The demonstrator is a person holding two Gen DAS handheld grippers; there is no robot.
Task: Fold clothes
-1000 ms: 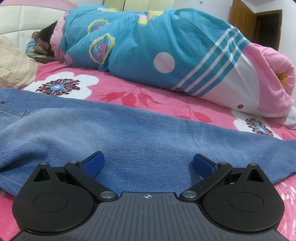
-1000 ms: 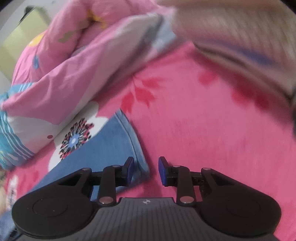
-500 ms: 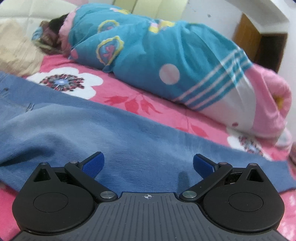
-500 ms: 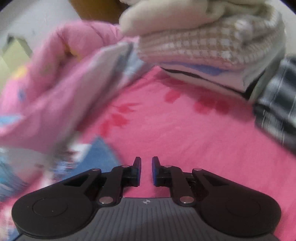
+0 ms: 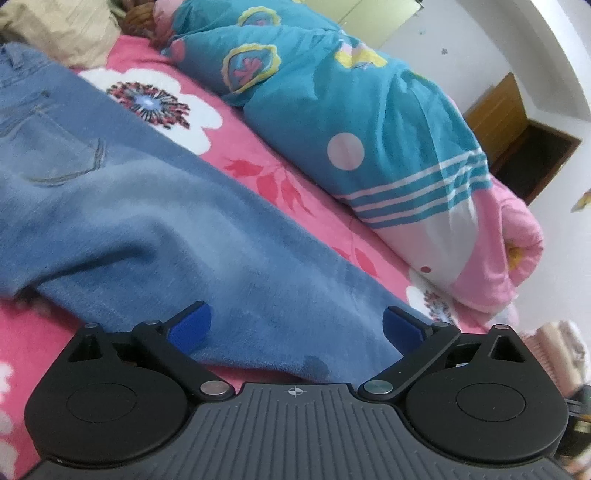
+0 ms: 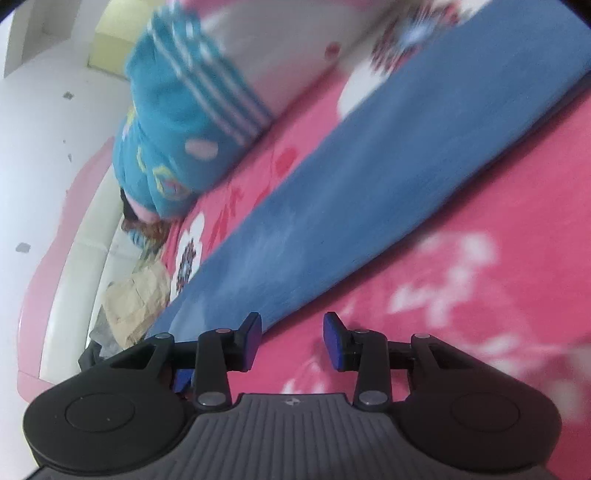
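Closest to me in the left wrist view, my left gripper [image 5: 295,326] has its two blue pads spread wide apart, and it holds nothing. The soft blue jeans [image 5: 155,229] lie flat under it and between the pads, but the pads do not press on them. The denim looks fuzzy and a bit faded, with a curved pocket seam up at 10 o'clock. The jeans make a long band from 10 o'clock down to 5 o'clock.

The jeans rest on a pink blanket [image 5: 258,155] that looks fluffy, with big white flowers and red leaves printed on it. Farther off, from 12 to 3 o'clock, a rolled-up quilt [image 5: 351,122] lies like a fat log. It is teal with white stripes and a pale dot, and its far end is pink. At 11 o'clock sits a crumpled tan cloth [image 5: 62,29].

In the right wrist view, my right gripper [image 6: 291,339] has its jaws opening, with a small gap and nothing between the pads. Its left pad sits just by the edge of the jeans [image 6: 351,177], which run as a blue strip from 8 o'clock up to 2 o'clock. This view is blurry, so I think the pad is not touching the cloth, but I cannot be sure. The pink blanket [image 6: 480,258] fills 3 to 5 o'clock, and the quilt [image 6: 177,122] is far off at 11 o'clock.
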